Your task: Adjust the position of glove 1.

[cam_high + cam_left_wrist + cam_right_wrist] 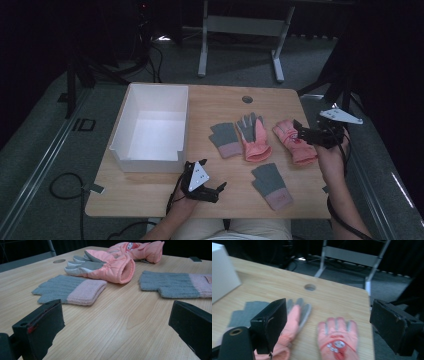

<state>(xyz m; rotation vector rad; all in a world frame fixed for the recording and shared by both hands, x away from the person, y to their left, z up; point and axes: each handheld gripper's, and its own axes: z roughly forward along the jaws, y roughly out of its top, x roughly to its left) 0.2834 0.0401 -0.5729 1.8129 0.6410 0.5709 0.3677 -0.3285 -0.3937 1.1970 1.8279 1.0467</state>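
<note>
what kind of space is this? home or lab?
Probably a lab or recording room: a bare wooden table on grey carpet, dark curtains behind, loose cables on the floor, another table's metal legs beyond.

- Bare wood lies open before the left gripper [218, 188], up to the near knit glove [272, 186] on its right.
- The white box [152, 126] walls off the table's left part.
- The right gripper [298, 131] hangs over a pink glove [295, 141]; another pink glove [254, 136] and a knit glove [225, 139] crowd its left.
</note>
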